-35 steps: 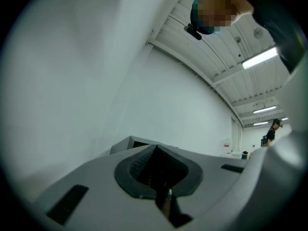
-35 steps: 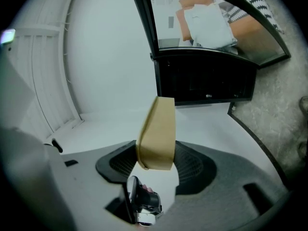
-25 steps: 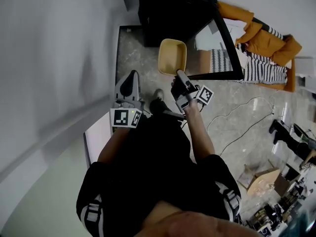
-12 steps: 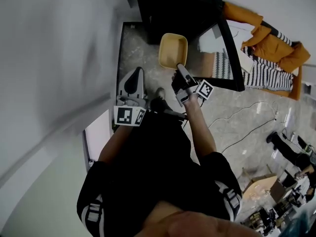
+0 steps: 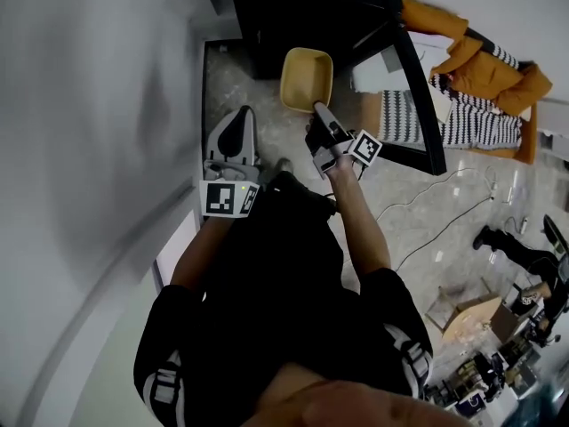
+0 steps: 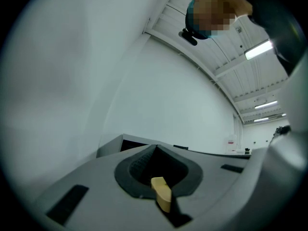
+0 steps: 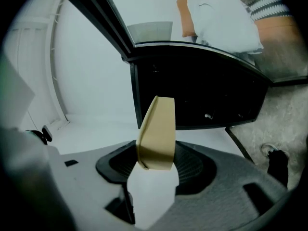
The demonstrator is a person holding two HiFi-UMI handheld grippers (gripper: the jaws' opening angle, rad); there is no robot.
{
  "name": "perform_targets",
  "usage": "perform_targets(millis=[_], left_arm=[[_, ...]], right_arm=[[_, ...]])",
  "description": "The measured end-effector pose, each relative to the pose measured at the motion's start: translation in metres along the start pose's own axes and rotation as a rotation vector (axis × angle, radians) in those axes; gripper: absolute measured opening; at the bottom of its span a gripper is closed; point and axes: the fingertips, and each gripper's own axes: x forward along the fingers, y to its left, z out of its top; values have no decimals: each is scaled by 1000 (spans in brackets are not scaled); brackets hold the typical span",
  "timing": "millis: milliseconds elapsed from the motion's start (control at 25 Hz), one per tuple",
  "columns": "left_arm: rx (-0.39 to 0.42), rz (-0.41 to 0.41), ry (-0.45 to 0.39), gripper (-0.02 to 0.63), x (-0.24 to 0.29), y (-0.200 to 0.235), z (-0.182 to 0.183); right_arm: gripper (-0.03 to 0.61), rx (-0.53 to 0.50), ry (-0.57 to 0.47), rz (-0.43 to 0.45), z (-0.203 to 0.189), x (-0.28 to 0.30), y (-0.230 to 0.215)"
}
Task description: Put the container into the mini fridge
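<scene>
- The black mini fridge (image 5: 302, 16) stands straight ahead of the right fingers, and its dark inside faces them. The carry should probably go level into that opening.
- Its black-framed glass door (image 5: 416, 87) hangs open to the right of those fingers. Steer clear of its edge.
- The shallow tan plastic container (image 5: 307, 78) juts beyond the fingertips, short of the fridge. A steady wrist should guard against slipping.
- The right gripper (image 5: 322, 118) is clamped on the container's near rim.
- The left gripper (image 5: 233, 136) has its jaws together and empty, left of the right fingers.
</scene>
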Motion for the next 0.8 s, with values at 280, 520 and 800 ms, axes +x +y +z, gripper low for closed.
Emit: perform_targets(millis=[280, 520, 800], left_arm=[[-8, -32, 6, 5, 40, 38, -36], [8, -40, -9, 5, 32, 29, -14], [8, -34, -10, 5, 18, 22, 9]], right_arm=[[225, -36, -45, -28, 36, 43, -63], [224, -49, -62, -15, 40, 50, -57], [224, -93, -58, -1, 39, 74, -53]])
